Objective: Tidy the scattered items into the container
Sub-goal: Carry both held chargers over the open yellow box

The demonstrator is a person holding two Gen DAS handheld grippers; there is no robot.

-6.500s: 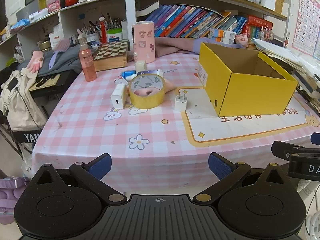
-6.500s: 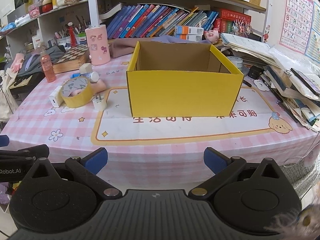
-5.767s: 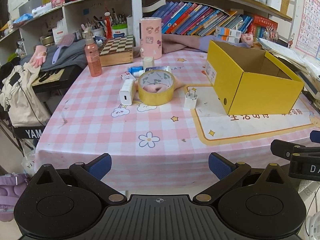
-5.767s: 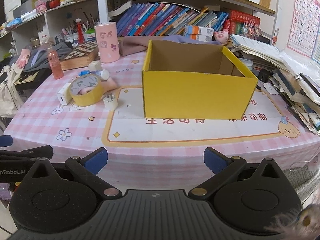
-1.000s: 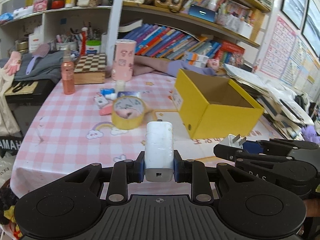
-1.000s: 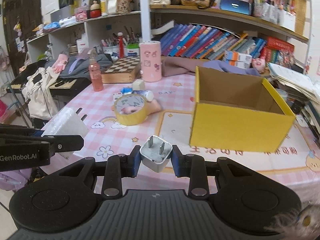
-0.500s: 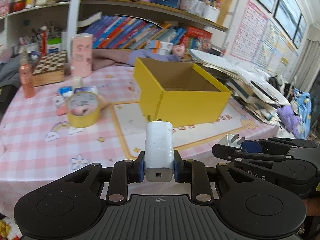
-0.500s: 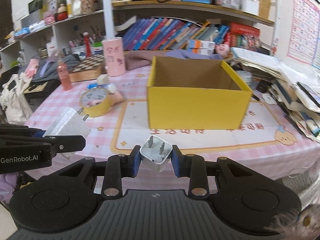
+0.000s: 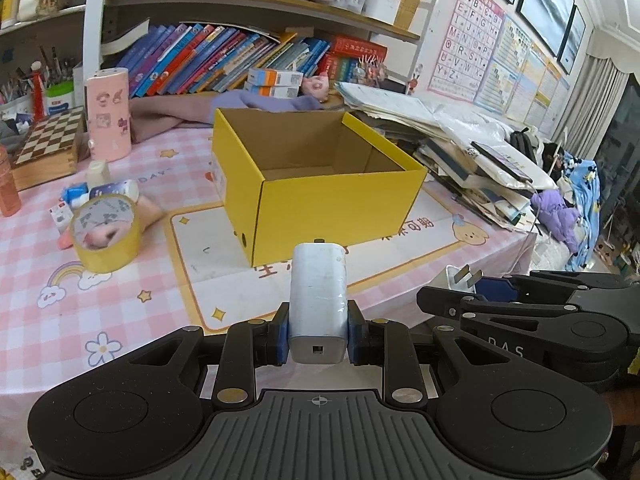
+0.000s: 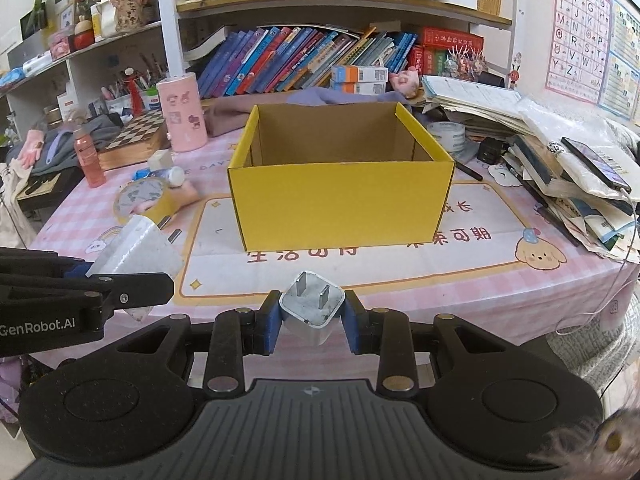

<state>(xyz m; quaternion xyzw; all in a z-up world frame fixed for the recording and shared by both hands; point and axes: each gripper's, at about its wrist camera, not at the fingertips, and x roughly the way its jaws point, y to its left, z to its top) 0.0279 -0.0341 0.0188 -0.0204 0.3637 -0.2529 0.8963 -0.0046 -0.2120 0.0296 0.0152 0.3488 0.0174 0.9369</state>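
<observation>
My left gripper [image 9: 317, 338] is shut on a tall white charger block [image 9: 318, 300], held above the table's near edge in front of the open yellow box [image 9: 332, 204]. My right gripper [image 10: 312, 322] is shut on a small white plug adapter [image 10: 312, 306], prongs up, also in front of the yellow box [image 10: 340, 204]. Each gripper shows in the other's view: the right one with the adapter [image 9: 460, 278], the left one with the charger [image 10: 136, 254]. The box looks empty.
A yellow tape roll [image 9: 105, 236], small bottles and a pink item lie left of the box on the pink checked tablecloth [image 9: 80, 320]. A pink cylinder [image 9: 109, 116], a chessboard box [image 9: 46, 148] and an orange bottle [image 10: 89, 156] stand behind. Stacked papers and books [image 10: 560, 160] crowd the right.
Both grippers, empty and open several seconds ago, now hold the charger and adapter. In the last second they swung right and closer to face the yellow box.
</observation>
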